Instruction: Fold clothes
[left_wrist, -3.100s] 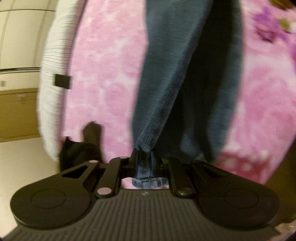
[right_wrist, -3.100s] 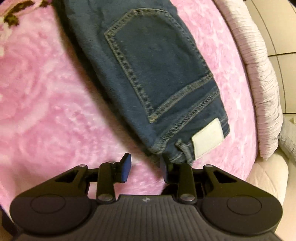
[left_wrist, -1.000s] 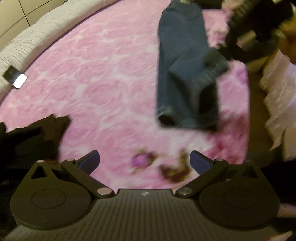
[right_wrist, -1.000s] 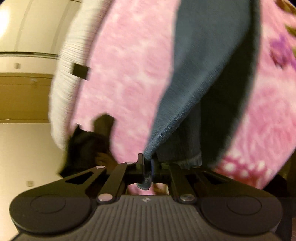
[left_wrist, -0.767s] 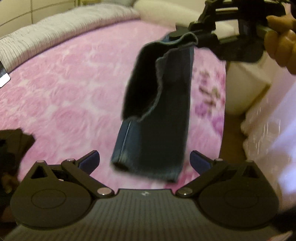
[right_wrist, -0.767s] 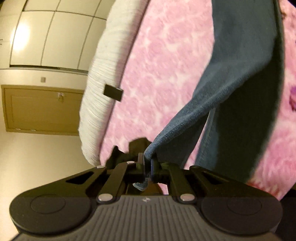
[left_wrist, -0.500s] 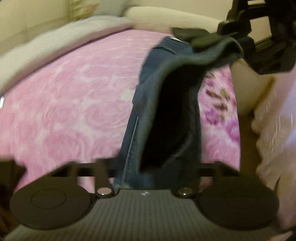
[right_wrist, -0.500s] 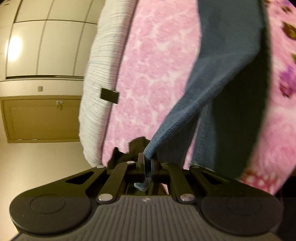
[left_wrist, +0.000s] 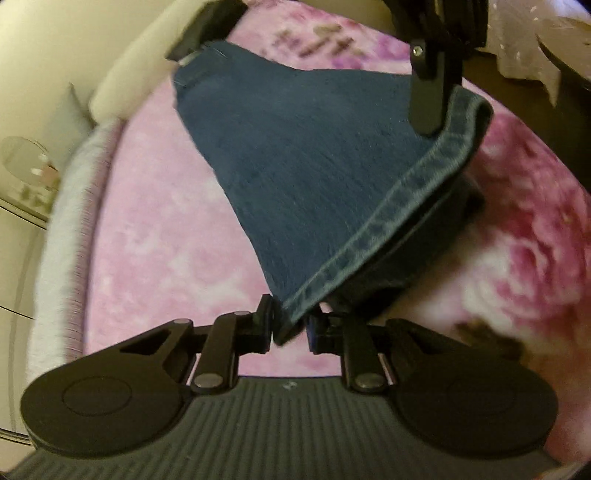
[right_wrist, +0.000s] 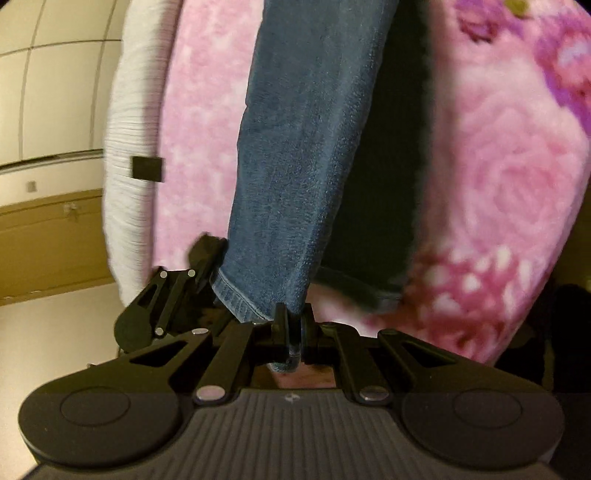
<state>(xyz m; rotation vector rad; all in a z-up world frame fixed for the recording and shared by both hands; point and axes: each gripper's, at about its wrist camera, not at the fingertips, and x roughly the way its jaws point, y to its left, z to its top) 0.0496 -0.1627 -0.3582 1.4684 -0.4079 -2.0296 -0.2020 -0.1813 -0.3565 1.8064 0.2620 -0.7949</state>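
A pair of blue jeans (left_wrist: 332, 166) hangs stretched over the pink floral blanket (left_wrist: 166, 240), one leg hem pulled taut between my two grippers. My left gripper (left_wrist: 290, 326) has its jaws closing, with the hem's near corner pinched between the pads. At the top right of the left wrist view, my right gripper (left_wrist: 428, 122) clamps the hem's far corner. In the right wrist view the jeans leg (right_wrist: 295, 166) runs up and away from my right gripper (right_wrist: 293, 332), which is shut on the hem. My left gripper (right_wrist: 216, 266) holds the same hem just to the left.
A white ribbed mattress edge (right_wrist: 125, 184) with a small black tag (right_wrist: 147, 168) borders the blanket (right_wrist: 498, 184). Pale wall panels (right_wrist: 55, 92) and a wooden unit lie beyond it. A dark, blurred object (left_wrist: 207, 26) sits near the jeans' far end.
My left gripper went from wide open and away from the jeans to closed on the hem corner, rolling and sinking. My right gripper kept its grip and came lower.
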